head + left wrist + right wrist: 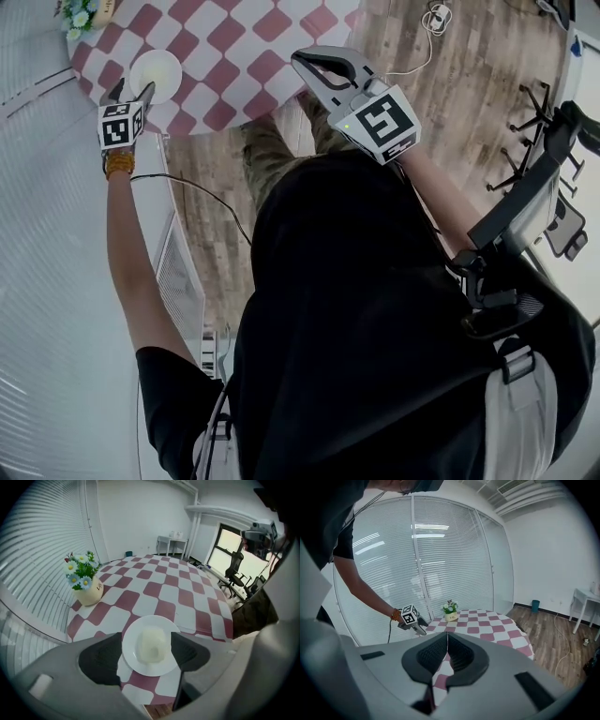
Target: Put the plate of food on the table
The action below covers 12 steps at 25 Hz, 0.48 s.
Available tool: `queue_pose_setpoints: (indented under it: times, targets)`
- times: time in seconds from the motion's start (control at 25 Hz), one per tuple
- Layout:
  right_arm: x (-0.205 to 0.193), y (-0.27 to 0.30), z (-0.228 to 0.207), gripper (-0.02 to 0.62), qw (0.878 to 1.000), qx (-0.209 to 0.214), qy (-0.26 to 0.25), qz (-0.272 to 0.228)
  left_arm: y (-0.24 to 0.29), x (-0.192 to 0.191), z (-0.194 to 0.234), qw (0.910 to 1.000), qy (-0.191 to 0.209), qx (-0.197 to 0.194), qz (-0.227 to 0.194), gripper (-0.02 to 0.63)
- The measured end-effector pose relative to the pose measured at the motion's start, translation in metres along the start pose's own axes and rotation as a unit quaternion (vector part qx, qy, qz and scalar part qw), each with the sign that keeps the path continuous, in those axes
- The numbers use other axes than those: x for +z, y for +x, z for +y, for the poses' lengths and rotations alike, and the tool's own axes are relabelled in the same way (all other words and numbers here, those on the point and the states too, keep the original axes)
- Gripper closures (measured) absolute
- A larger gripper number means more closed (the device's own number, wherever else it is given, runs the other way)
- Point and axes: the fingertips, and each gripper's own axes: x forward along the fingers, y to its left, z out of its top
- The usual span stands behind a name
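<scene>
Left gripper view shows round white plate (132, 656) bearing pale food (151, 644).

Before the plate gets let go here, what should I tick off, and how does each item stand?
1. Left tongs shut on the plate: ok, its rim sits between both pads.
2. Plate over the table: ok, checked cloth shows under it, close to the table's edge.
3. Plate resting on the cloth: cannot tell.
4. Food sitting mid-plate: ok.
5. Flower pot apart from the plate: ok.
6. Right tongs out of the way: ok, shut, empty, well apart from the plate.
</scene>
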Motion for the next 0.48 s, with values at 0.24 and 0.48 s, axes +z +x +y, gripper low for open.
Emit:
queue_pose_setpoints:
  times: [0.24,0.48]
  targets:
    - [0.023,0.004,-0.003,0.584,1.0,0.014,-0.017,-0.018,-0.039,0.028,-0.003,0.998,0.015,0.034,-0.051,0.284]
    - [0.045,0.017,0.001,0.584,0.998,0.029,-0.038,-0.037,-0.082,0.063,-0.005,0.9921,0.037,0.057,-0.106,0.284]
